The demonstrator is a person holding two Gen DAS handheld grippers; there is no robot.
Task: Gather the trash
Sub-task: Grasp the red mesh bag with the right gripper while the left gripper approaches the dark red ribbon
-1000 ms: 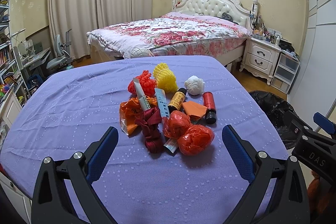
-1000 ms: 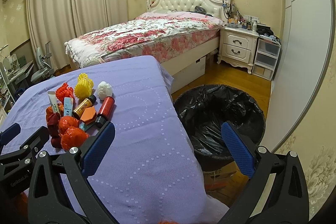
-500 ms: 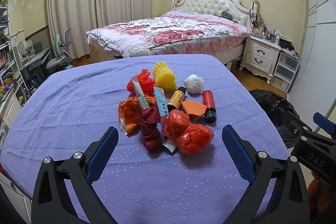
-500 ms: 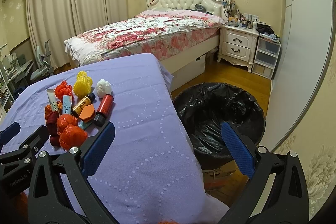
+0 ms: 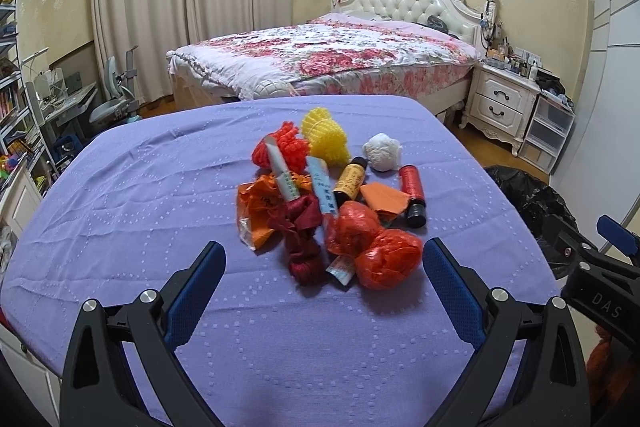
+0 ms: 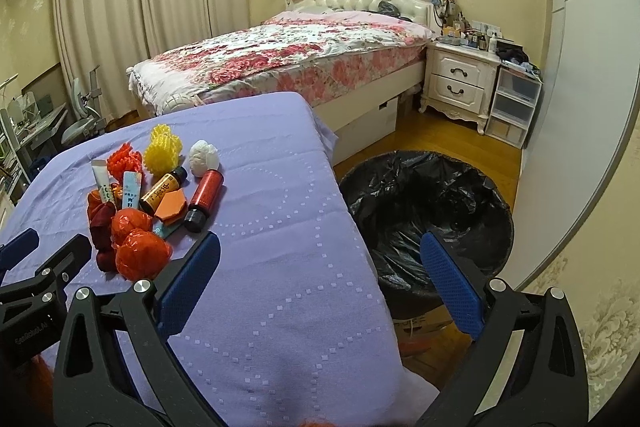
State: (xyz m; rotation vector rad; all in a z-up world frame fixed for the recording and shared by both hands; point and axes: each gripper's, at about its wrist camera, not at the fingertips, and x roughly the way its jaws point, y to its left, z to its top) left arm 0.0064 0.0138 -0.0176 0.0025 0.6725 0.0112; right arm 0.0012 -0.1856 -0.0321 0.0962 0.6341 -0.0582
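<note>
Left wrist view
Trash pile: I see the trash pile (image 5: 332, 203) straight ahead of my left gripper (image 5: 324, 263), on the purple table (image 5: 140, 195).
Nearest piece: the orange-red bag ball (image 5: 389, 259) is closest. It sits just inside my right-hand finger (image 5: 448, 287), near it but not touching.
Next to it: a dark red wad (image 5: 300, 239) lies a bit left of the ball, between my two fingers.
Long things: the red bottle (image 5: 412, 195) and the yellow bottle (image 5: 350, 181) lie flat and point away from me, caps near me for the red one.
Left gripper state: spread wide and holding nothing.
Left gripper pose: low over the near table edge, aimed flat at the pile.
Bin: the black bin (image 5: 532, 203) peeks out on the right, past the table edge.

Right wrist view
Trash pile: here the pile (image 6: 152, 195) is off to my left and ahead, not between my fingers.
Bin: the black-lined bin (image 6: 424, 211) is right in front, on the floor beside the table.
Right gripper state: my right gripper (image 6: 320, 259) is spread wide and empty.
Right gripper pose: one finger over the table corner, the other over the bin.
Nearer hand: I think the left one is nearer the trash, and the right one is nearer the bin.
</note>
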